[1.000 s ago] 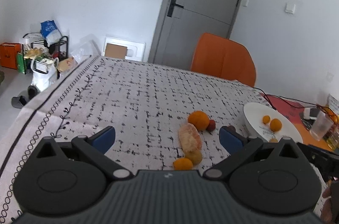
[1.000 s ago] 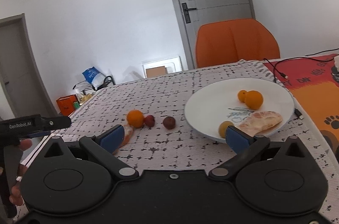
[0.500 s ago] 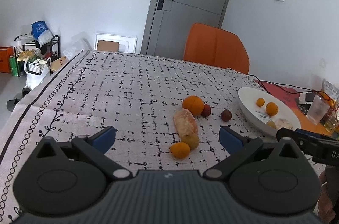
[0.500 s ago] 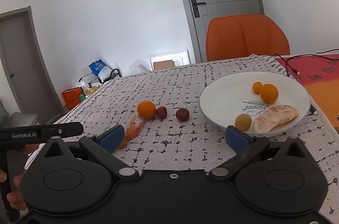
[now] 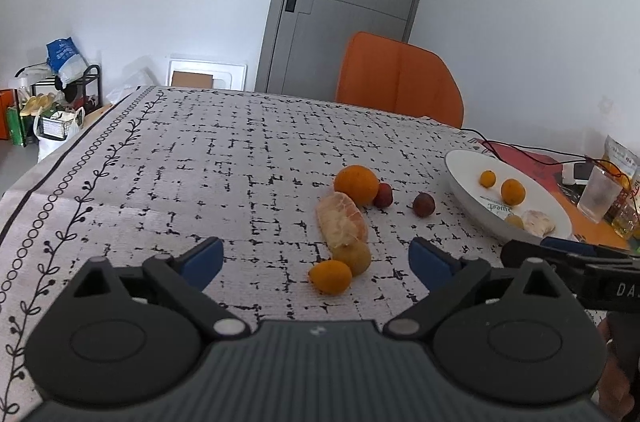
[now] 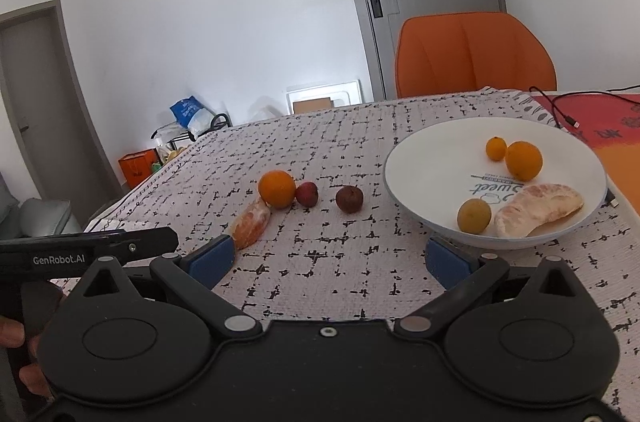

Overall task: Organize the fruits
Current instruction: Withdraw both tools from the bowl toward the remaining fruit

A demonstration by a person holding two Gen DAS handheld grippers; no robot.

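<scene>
Loose fruit lies mid-table: an orange (image 5: 356,184), a peeled citrus piece (image 5: 341,220), a yellow-green fruit (image 5: 353,257), a small orange fruit (image 5: 330,276) and two dark red fruits (image 5: 423,204). My left gripper (image 5: 316,259) hovers over the near fruits with its jaws closing; the small orange fruit sits between the pads, untouched. The white plate (image 6: 424,158) holds two oranges (image 6: 523,160), a yellow fruit (image 6: 474,215) and a peeled segment (image 6: 538,208). My right gripper (image 6: 327,258) stands open over bare cloth in front of the plate.
An orange chair (image 5: 398,80) stands behind the table. A cable (image 6: 560,108), a glass (image 5: 600,193) and a packet sit on the red mat at the right. A hand (image 6: 16,338) holds the other gripper at the left edge. A rack with bags stands on the floor, left.
Both grippers have sunk and edged toward the table, so the fruit looks nearer. The left gripper's pads stand slightly closer together. No fruit has moved.
</scene>
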